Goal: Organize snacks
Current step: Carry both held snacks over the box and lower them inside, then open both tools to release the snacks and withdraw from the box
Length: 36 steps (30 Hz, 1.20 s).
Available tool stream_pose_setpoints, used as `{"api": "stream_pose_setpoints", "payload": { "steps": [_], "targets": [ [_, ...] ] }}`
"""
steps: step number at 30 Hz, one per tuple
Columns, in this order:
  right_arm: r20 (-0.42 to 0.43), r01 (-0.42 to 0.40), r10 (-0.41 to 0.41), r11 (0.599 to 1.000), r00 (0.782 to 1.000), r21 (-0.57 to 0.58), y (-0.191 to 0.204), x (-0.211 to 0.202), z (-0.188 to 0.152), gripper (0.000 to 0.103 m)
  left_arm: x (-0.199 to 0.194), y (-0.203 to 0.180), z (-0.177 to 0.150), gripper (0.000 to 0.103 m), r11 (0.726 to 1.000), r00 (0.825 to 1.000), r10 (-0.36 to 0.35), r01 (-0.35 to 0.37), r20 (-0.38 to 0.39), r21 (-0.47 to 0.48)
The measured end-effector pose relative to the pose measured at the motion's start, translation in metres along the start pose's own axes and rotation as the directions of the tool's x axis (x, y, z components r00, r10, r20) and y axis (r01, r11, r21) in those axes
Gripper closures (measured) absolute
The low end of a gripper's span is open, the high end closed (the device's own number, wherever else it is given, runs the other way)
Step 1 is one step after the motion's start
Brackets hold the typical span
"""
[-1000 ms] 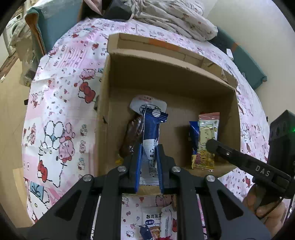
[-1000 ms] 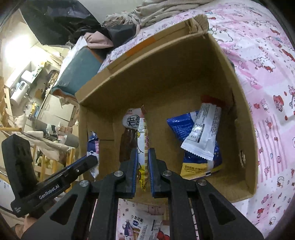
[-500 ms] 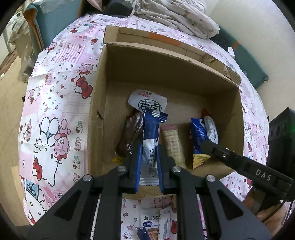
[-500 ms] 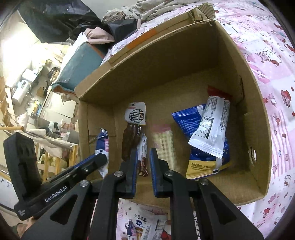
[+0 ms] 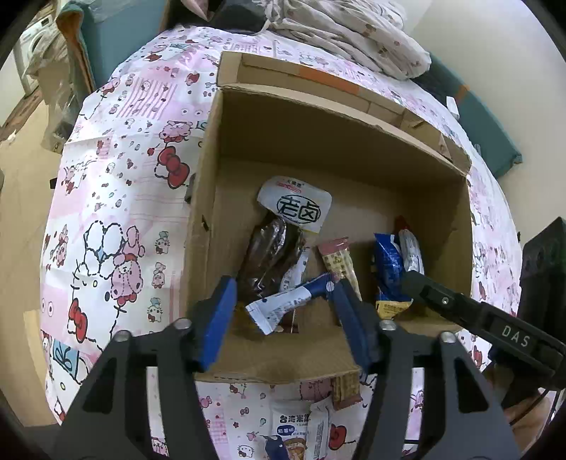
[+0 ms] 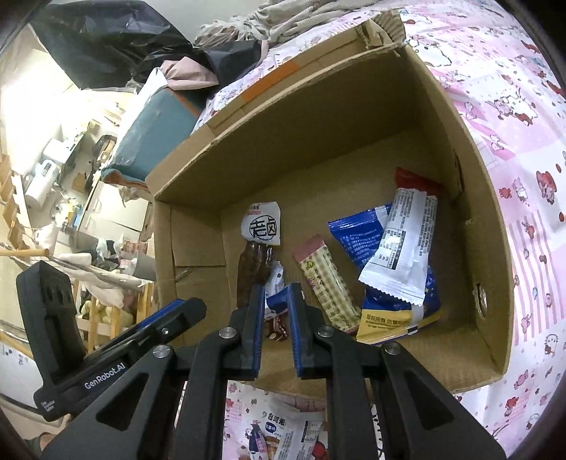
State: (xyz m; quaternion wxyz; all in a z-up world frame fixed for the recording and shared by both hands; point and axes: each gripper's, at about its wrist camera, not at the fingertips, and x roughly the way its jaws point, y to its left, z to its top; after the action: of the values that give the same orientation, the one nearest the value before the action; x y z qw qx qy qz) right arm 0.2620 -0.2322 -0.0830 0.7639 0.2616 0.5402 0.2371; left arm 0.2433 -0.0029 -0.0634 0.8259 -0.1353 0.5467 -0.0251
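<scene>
An open cardboard box (image 5: 353, 148) (image 6: 470, 198) sits on a pink cartoon-print cloth. My left gripper (image 5: 283, 293) is open over the box's near edge; the blue-and-white snack packet (image 5: 288, 300) lies loose between its fingers inside the box. My right gripper (image 6: 276, 300) is slightly open and empty above the same packet (image 6: 277, 299). In the box lie a dark brown packet with a white label (image 5: 272, 247) (image 6: 261, 230), a checked pink-topped bar (image 5: 338, 258) (image 6: 323, 279), and a blue bag (image 5: 387, 269) (image 6: 361, 233) under a white wrapper (image 6: 403, 247).
More snack packets (image 5: 300, 428) (image 6: 272, 431) lie on the cloth in front of the box. Bedding and clothes are piled behind the box (image 5: 336, 32). The cloth's left edge (image 5: 60, 212) drops to the floor. A cluttered room lies at the left of the right wrist view.
My left gripper opened and the blue-and-white packet dropped into the box. My right gripper let go of the checked bar, which now lies in the box, and opened a little.
</scene>
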Motion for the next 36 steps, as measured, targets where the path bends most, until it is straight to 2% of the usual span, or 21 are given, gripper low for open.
{"api": "stream_pose_setpoints", "payload": {
  "steps": [3,5,6,7,8,13,20,24,27,32,34,36],
  "targets": [
    [0.012,-0.013,0.013,1.000,1.000,0.002,0.003,-0.006,0.000,0.080,-0.004,0.001,0.001,0.043,1.000,1.000,0.013,-0.013,0.018,0.009],
    [0.034,-0.020,0.020,1.000,0.999,-0.015,0.006,-0.013,0.000,0.072,-0.009,0.003,0.003,0.039,1.000,0.999,0.017,-0.017,0.031,-0.002],
    [0.042,-0.018,0.019,1.000,0.999,-0.016,0.007,-0.016,-0.001,0.058,-0.013,0.005,0.003,0.035,1.000,0.999,0.015,-0.015,0.039,-0.009],
    [0.053,-0.019,0.020,1.000,0.998,-0.013,0.007,-0.020,-0.002,0.040,-0.016,0.006,0.002,0.034,1.000,0.999,0.006,-0.005,0.047,-0.015],
    [0.064,-0.017,0.018,1.000,0.998,-0.007,0.008,-0.023,-0.003,0.035,-0.019,0.006,0.002,0.033,1.000,0.999,0.002,-0.001,0.053,-0.018],
    [0.079,-0.004,0.003,1.000,0.997,0.020,0.004,-0.035,-0.011,0.034,-0.046,0.006,-0.005,0.026,0.998,0.989,0.065,-0.065,0.132,-0.004],
    [0.067,0.029,-0.029,1.000,0.997,0.010,0.009,-0.047,-0.025,0.034,-0.064,0.024,-0.019,0.026,0.991,0.985,0.131,-0.125,0.114,-0.055],
    [0.040,0.046,-0.046,0.999,0.998,0.008,0.010,-0.048,-0.042,0.034,-0.063,0.045,-0.043,0.026,0.978,0.986,0.162,-0.156,0.034,-0.139],
    [0.015,0.047,-0.047,0.999,0.999,0.012,0.012,-0.047,-0.055,0.034,-0.057,0.060,-0.066,0.026,0.968,0.987,0.151,-0.158,-0.048,-0.197],
    [-0.019,0.046,-0.045,0.998,0.999,0.036,0.010,-0.047,-0.074,0.034,-0.047,0.076,-0.117,0.026,0.943,0.982,0.082,-0.133,-0.172,-0.307],
    [-0.022,0.040,-0.039,0.998,0.999,0.055,0.008,-0.049,-0.080,0.034,-0.043,0.082,-0.139,0.026,0.923,0.977,0.049,-0.124,-0.209,-0.365],
    [-0.024,0.031,-0.029,0.996,0.999,0.088,0.003,-0.052,-0.087,0.034,-0.036,0.086,-0.160,0.027,0.891,0.969,-0.007,-0.107,-0.249,-0.441]
  ]
}}
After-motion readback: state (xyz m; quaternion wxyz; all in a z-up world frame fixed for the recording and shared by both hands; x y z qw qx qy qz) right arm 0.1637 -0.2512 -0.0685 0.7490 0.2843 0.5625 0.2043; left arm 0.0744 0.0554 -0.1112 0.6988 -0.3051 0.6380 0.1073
